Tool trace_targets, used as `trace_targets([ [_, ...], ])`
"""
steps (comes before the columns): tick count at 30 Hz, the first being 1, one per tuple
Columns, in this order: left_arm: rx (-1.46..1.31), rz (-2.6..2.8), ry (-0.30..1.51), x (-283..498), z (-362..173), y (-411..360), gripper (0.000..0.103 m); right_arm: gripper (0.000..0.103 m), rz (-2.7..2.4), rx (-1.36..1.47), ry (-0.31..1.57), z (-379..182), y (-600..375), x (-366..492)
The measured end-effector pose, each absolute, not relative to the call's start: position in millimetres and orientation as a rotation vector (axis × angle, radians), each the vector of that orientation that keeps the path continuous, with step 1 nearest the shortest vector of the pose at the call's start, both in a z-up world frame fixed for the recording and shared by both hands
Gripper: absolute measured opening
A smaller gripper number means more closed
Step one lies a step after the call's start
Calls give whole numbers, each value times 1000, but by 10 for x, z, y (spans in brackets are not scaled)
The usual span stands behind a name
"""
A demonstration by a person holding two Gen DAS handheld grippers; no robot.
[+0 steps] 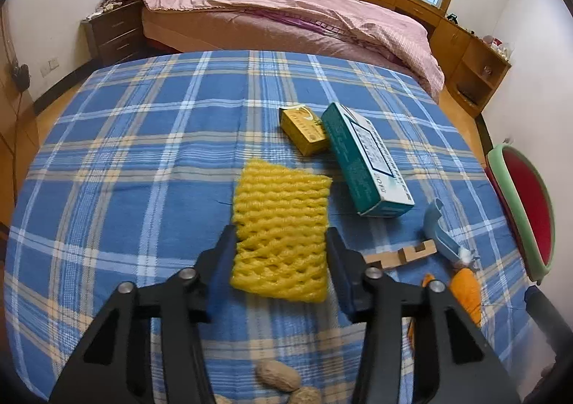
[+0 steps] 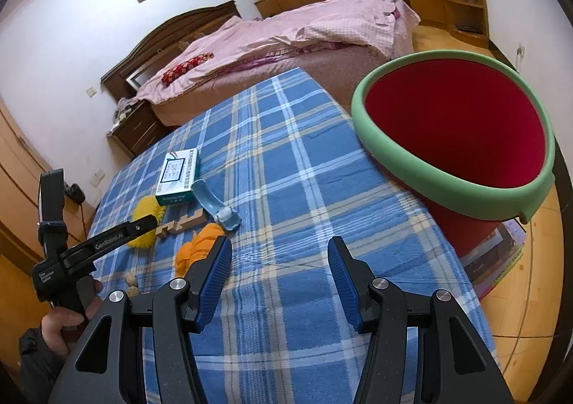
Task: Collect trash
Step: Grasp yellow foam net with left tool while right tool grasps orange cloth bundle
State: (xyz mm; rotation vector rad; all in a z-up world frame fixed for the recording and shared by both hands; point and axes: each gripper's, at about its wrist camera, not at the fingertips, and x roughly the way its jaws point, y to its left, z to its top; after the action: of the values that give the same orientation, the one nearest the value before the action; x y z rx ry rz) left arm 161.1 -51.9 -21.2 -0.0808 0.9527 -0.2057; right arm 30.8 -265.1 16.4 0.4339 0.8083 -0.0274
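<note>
A yellow foam fruit net (image 1: 279, 203) lies on the blue plaid tablecloth (image 1: 143, 160), and my left gripper (image 1: 280, 230) is shut on its near half, with a pad against each side. In the right wrist view the same net (image 2: 145, 210) shows beyond that gripper, which a hand (image 2: 61, 325) holds. My right gripper (image 2: 279, 243) stands open over bare cloth with nothing between its fingers. A red bin with a green rim (image 2: 429, 178) stands at the table's right edge, its rim (image 1: 519, 210) also at the right of the left wrist view.
On the cloth lie a yellow box (image 1: 304, 130), a teal box (image 1: 365, 160), a light blue plastic piece (image 1: 440, 228), a notched wooden piece (image 1: 404, 255), orange peel (image 1: 465, 289) and peanuts (image 1: 279, 375). A bed (image 1: 286, 17) stands beyond the table.
</note>
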Motion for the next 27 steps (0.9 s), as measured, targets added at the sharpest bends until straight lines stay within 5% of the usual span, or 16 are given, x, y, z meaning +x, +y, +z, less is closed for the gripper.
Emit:
trace_targets([
  [7,-167,-225,967,1563,-198,-350,14,57,8,393,814,209,-2498,382],
  [27,-224,-216,918,1220,5,-54,14,57,90,264,892,-27,-1845,698],
])
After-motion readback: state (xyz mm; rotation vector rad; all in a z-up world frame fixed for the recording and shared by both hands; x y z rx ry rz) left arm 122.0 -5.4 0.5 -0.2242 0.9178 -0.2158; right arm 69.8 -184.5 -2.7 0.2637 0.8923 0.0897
